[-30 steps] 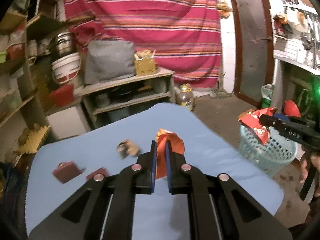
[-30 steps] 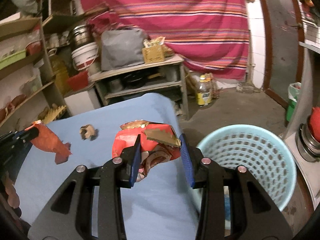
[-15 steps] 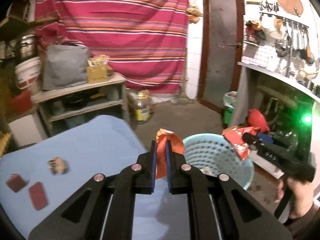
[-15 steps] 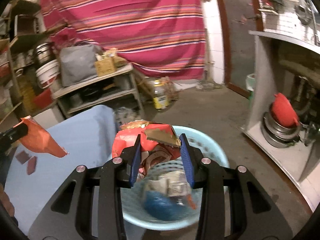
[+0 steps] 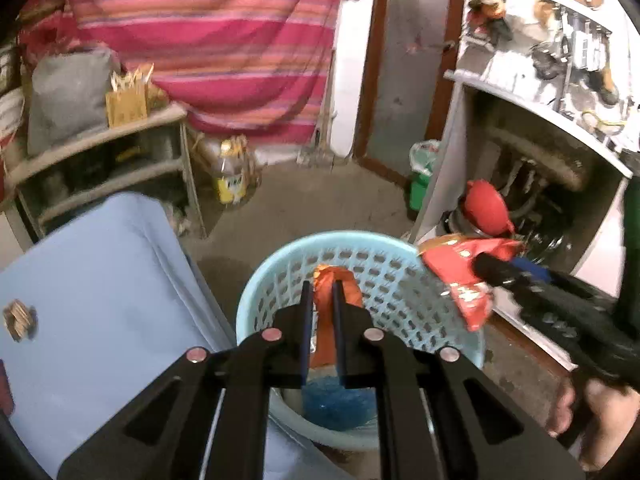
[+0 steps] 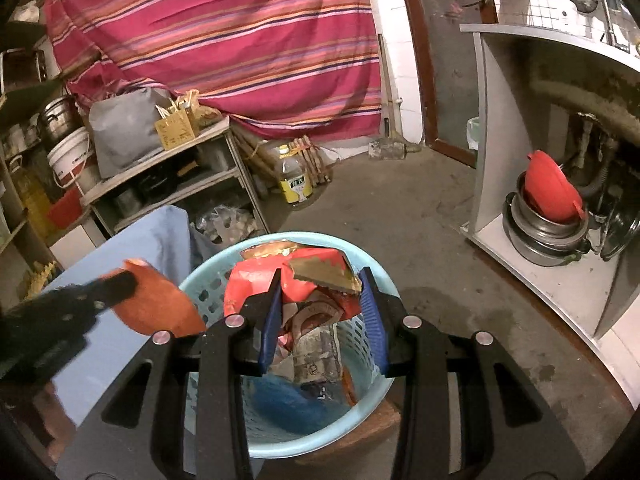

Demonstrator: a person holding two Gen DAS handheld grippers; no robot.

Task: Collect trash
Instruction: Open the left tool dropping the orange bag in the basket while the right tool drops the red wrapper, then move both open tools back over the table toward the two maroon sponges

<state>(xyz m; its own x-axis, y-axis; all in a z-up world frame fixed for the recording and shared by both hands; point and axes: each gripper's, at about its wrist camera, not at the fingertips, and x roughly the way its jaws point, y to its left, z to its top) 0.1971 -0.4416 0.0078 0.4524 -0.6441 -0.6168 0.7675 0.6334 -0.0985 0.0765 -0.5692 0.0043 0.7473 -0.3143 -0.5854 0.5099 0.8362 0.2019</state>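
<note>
My left gripper (image 5: 320, 286) is shut on an orange wrapper (image 5: 334, 280) and holds it over the light blue basket (image 5: 280, 268). The same gripper and wrapper (image 6: 160, 304) show at the left of the right wrist view. My right gripper (image 6: 320, 276) is shut on a crumpled red snack bag (image 6: 296, 280) above the basket (image 6: 208, 276); the bag also shows in the left wrist view (image 5: 460, 272). The basket holds a blue bag (image 6: 280, 400) and other wrappers. A brown scrap (image 5: 18, 320) lies on the blue table (image 5: 100, 280).
The basket stands on the floor by the table's right edge. A grey cabinet (image 6: 520, 160) with stacked metal pots and a red bowl (image 6: 548, 188) is to the right. A shelf unit (image 6: 168, 184) and an oil bottle (image 6: 294, 184) stand behind.
Both grippers have swung right from over the table to over the basket, each still holding its wrapper.
</note>
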